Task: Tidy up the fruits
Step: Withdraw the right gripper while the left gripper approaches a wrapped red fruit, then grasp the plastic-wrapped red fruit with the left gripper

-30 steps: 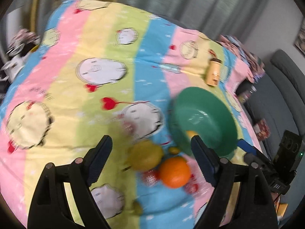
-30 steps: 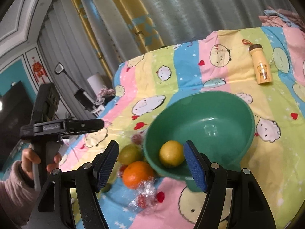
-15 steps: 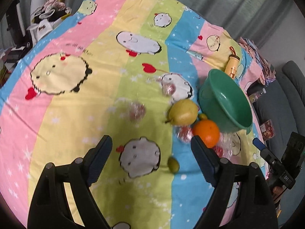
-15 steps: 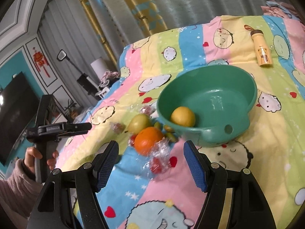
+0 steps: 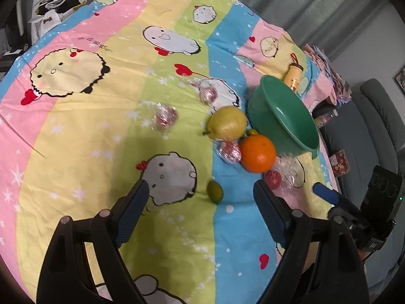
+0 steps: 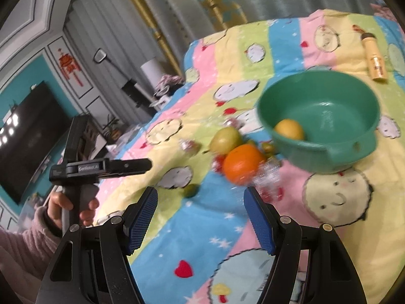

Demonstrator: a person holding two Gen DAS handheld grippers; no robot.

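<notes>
Left gripper (image 5: 200,207): jaws wide apart, nothing between them, held above the bed's near side; a small green fruit (image 5: 215,192) lies on the blanket just beyond its fingertips.
Right gripper (image 6: 200,212): jaws also spread and empty, above the blanket near the bed's right side, pointing toward the fruit pile.
Small green fruit: alone, apart from the others, nearest both grippers.
Orange (image 5: 258,153): next one out, touching or almost touching a plastic-wrapped red fruit (image 5: 229,152); another wrapped red one (image 5: 273,178) lies on its near side.
Pear (image 5: 227,123): behind the orange, just beside the bowl's outer wall.
More wrapped fruit (image 5: 165,117): two pieces, farther toward the middle of the bed.
Bowl (image 6: 364,149): green, toward the far right side of the bed, with one yellow fruit (image 6: 289,129) inside.
Bottle (image 6: 374,63): lying on the blanket past the bowl, near the far edge.
Step in hand: probably choosing the next loose fruit; most is still outside the bowl.
Next move: lower one open gripper around a fruit, likely the small green one or the orange, close gently, and carry it over the bowl's rim.
</notes>
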